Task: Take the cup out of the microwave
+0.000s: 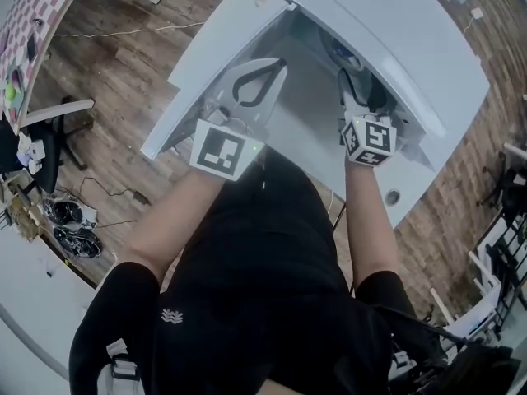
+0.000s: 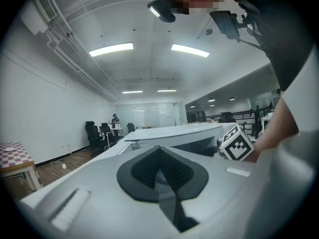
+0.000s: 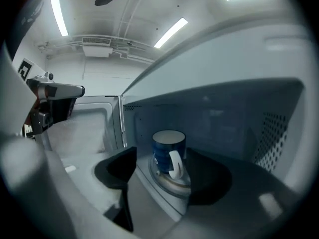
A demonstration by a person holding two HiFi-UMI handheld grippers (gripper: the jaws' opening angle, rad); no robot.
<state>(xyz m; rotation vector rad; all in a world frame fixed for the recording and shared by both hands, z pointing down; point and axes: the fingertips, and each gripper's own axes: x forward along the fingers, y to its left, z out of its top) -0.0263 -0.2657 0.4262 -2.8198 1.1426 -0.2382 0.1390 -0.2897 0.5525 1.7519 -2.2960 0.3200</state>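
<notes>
White table (image 1: 409, 194) — microwave (image 1: 387, 31) atop

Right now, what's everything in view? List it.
microwave: 1, white, in front of the person, door swung open to the left
cup: 1, blue with white handle, upright on the turntable inside the microwave
checkered table: 1, pink and white, far left
office chairs: at least 2, black, far wall
floor: wood, brown
left gripper: jaws together, empty
right gripper: jaws apart, cup in line between them
</notes>
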